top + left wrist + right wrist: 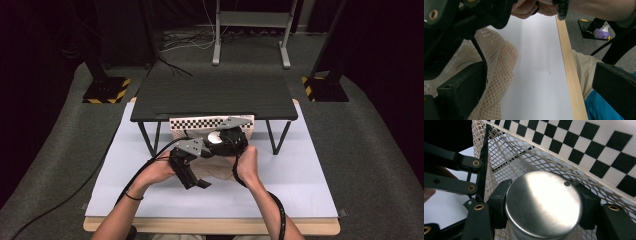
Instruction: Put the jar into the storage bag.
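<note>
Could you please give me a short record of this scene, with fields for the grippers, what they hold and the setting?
right gripper: shut on metal can, inside the mesh bag
left gripper: jaws apart; one jaw against the bag's mesh
bag: cream net with checkered band
surface: white sheet on wooden table
behind: black shelf on legs

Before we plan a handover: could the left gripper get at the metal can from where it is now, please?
Probably not: the metal can sits in the mesh bag, clamped by the right gripper, while the left gripper points off the table edge.
</note>
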Tool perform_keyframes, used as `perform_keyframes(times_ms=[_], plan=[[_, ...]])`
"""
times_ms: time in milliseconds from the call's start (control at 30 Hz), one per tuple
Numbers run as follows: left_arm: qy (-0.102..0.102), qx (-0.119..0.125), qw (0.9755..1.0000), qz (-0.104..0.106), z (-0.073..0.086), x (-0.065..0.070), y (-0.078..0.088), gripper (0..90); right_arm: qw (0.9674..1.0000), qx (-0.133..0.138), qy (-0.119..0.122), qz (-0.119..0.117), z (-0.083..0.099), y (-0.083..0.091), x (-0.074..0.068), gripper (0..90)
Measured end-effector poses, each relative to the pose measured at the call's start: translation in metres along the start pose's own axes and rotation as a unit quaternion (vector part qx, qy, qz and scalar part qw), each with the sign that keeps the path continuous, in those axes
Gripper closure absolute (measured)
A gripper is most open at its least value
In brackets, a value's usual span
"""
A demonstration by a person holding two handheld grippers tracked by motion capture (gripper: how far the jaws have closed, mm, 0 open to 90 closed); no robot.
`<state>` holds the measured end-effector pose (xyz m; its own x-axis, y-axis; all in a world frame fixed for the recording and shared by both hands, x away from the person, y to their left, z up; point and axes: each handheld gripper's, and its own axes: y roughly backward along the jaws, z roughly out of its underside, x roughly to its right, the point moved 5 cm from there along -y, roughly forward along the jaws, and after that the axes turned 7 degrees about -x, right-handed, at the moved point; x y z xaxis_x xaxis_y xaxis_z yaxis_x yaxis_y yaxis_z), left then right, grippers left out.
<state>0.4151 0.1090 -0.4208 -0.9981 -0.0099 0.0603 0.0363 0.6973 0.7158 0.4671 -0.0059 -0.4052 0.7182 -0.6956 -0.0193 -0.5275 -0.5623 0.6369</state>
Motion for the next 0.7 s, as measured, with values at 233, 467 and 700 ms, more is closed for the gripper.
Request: perform_keyframes(times_ms=[233,467,700], plan=[[-0.004,0.017,0.9996,-0.022,-0.002,0.002,0.013,0.0,0.9992,0.017,-0.003,-0.036,-0.004,0.016,0.001,16.7],[-0.01,0.054,0.9956,-0.076,-0.005,0.009,0.04,0.0,0.9987,0.031,0.013,-0.038,0.005,0.042,-0.001,5.7],[-0.025,0.077,0.988,-0.132,0.002,0.024,0.055,0.0,0.9989,0.039,0.008,-0.022,0.036,0.072,0.01,3.8]])
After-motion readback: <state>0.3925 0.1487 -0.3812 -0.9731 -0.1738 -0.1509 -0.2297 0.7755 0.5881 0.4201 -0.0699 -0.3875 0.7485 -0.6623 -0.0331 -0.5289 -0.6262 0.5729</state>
